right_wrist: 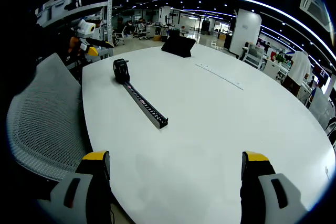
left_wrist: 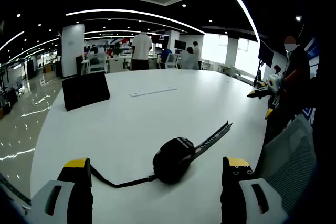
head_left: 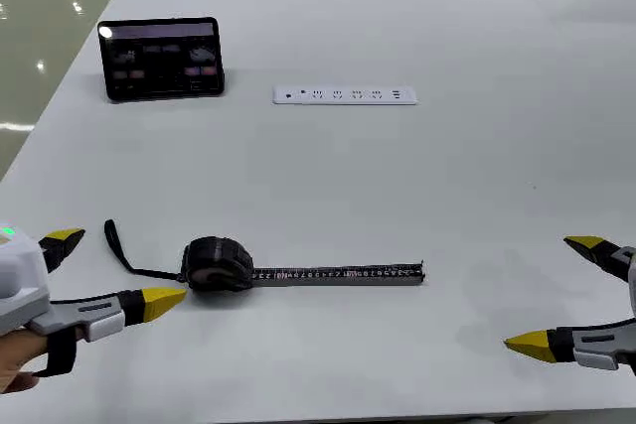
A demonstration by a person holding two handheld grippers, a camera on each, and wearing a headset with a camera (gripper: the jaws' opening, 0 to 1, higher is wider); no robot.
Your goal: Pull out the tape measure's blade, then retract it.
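Note:
A black tape measure (head_left: 217, 265) lies on the white table (head_left: 328, 176), its blade (head_left: 338, 274) drawn out to the right, ending in a hook (head_left: 421, 272). A black wrist strap (head_left: 124, 250) trails off to its left. My left gripper (head_left: 122, 268) is open just left of the case, with nothing between its yellow-tipped fingers. In the left gripper view the case (left_wrist: 174, 159) sits a short way ahead of the open jaws. My right gripper (head_left: 558, 293) stands open at the table's right edge, well clear of the hook. In the right gripper view the blade (right_wrist: 144, 105) lies far ahead.
A dark tablet (head_left: 161, 58) stands propped at the back left. A white power strip (head_left: 345, 95) lies flat behind the tape measure. A mesh chair (right_wrist: 42, 124) stands beside the table's near edge. People stand in the office beyond the table.

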